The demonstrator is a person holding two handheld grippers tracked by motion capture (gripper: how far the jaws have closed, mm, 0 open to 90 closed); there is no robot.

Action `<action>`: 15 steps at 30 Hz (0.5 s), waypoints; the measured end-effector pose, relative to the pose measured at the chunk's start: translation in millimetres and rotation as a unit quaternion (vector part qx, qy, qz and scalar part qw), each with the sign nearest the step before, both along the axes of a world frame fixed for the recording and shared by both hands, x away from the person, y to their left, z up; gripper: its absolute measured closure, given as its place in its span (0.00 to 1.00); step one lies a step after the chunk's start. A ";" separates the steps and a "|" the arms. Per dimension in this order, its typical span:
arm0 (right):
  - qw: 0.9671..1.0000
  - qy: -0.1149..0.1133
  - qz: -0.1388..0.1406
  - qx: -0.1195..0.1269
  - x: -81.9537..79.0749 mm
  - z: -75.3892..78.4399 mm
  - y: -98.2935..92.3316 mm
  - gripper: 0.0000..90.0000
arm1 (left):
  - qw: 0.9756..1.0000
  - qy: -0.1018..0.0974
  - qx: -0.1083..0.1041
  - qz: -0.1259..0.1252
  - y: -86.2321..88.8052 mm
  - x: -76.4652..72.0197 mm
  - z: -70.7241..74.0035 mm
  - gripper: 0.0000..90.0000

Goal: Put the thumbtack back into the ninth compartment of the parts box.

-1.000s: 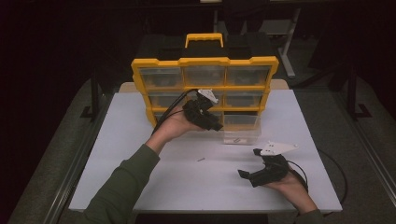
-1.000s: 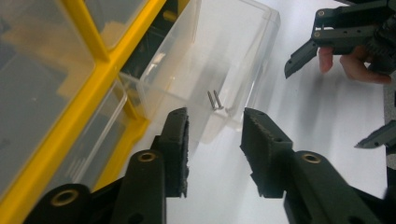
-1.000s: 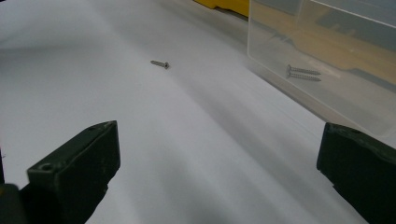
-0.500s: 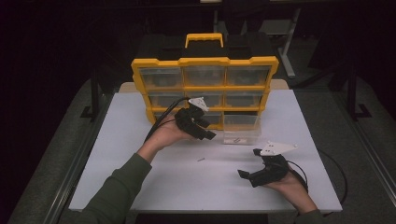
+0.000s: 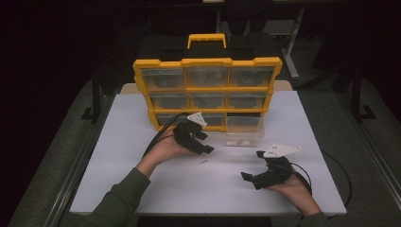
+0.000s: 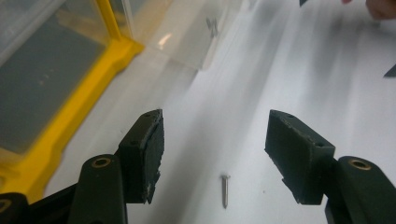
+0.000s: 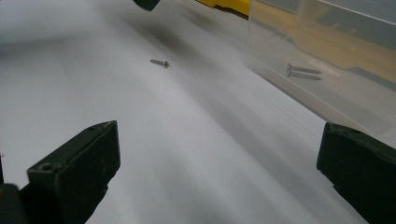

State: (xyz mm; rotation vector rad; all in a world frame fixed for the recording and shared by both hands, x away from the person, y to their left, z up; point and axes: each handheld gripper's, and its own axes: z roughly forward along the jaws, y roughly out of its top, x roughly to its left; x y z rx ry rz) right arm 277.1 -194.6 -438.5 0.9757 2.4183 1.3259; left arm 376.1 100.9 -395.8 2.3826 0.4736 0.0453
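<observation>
Screw [image 6: 225, 190] lies on the white bench [image 5: 142, 179], between the gaping jaws of the left tool [image 6: 215, 158]; right tool [image 7: 219, 172] gapes too.

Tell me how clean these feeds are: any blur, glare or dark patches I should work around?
High view: the white table is evenly lit, the surroundings nearly black, and the loose screw is barely a speck. Left gripper view: screw sharp between the open jaws; the yellow organizer and clear drawer are streaked with blur and glare. Right gripper view: screw sharp, nearby table smeared.
</observation>
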 end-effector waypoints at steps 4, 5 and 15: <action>1.000 0.000 0.000 0.000 0.0 -0.1 0.1 0.00 | 1.000 -0.004 0.005 0.001 3.1 -5.6 -10.6 0.42; 1.000 0.000 0.000 -0.001 0.1 -0.1 0.1 0.00 | 1.000 -0.004 0.005 0.001 3.1 -5.6 -10.6 0.43; 1.000 0.000 0.000 -0.001 0.5 -0.4 0.1 0.00 | 1.000 0.006 0.002 0.009 8.3 -15.1 -32.4 0.58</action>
